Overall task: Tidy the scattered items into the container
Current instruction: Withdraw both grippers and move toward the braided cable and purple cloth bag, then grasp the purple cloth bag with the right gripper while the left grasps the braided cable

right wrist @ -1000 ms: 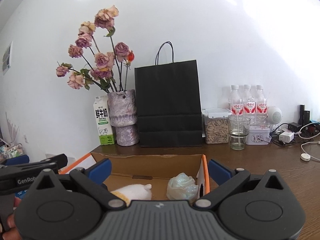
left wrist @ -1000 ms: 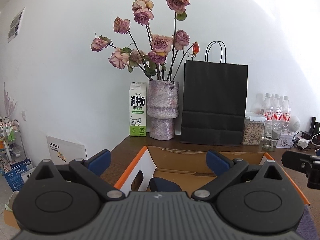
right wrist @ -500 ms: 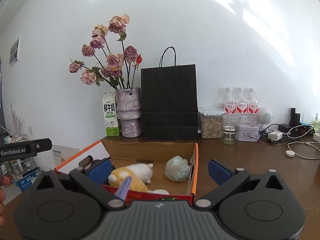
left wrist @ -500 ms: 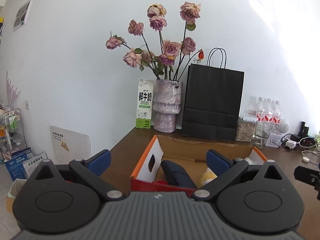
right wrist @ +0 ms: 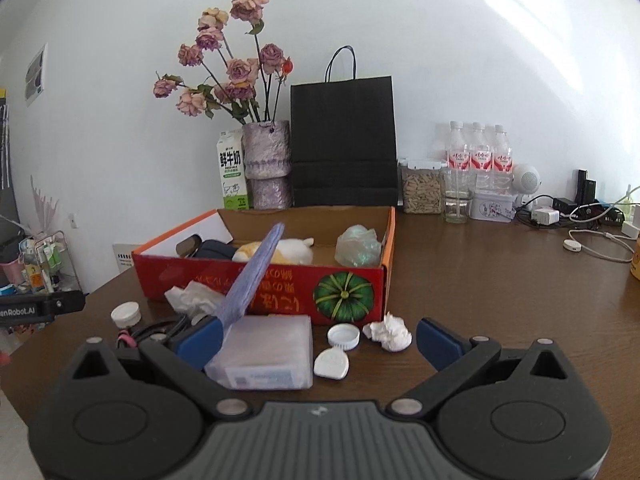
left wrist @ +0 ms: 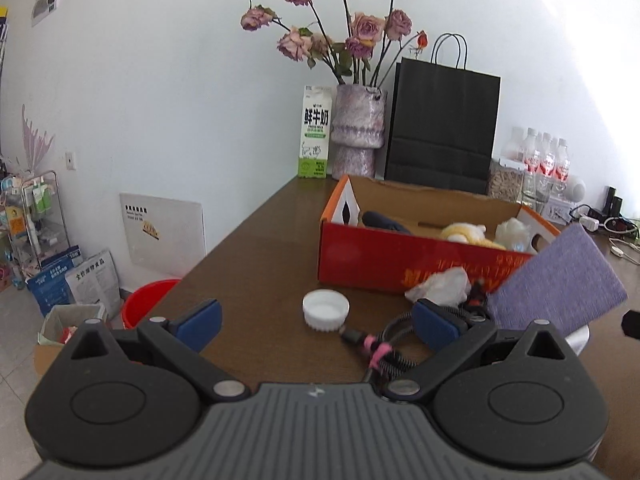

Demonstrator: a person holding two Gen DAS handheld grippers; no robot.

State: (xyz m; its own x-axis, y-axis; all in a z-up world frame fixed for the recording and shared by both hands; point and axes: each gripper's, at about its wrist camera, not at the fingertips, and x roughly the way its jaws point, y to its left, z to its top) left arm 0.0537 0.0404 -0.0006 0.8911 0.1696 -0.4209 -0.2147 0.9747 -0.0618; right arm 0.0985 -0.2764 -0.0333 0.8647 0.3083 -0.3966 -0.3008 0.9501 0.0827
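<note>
You are hovering both open, empty grippers, left gripper [left wrist: 316, 320] and right gripper [right wrist: 318, 340], before the box [right wrist: 280, 284]; approach the clear plastic case [right wrist: 264, 354] squarely.

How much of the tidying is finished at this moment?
Partly done: the box holds a plush toy, a dark item and a wrapped bundle. Both hand-held grippers are open. Left outside: two caps, tissues, cable, purple card, plastic case.
</note>
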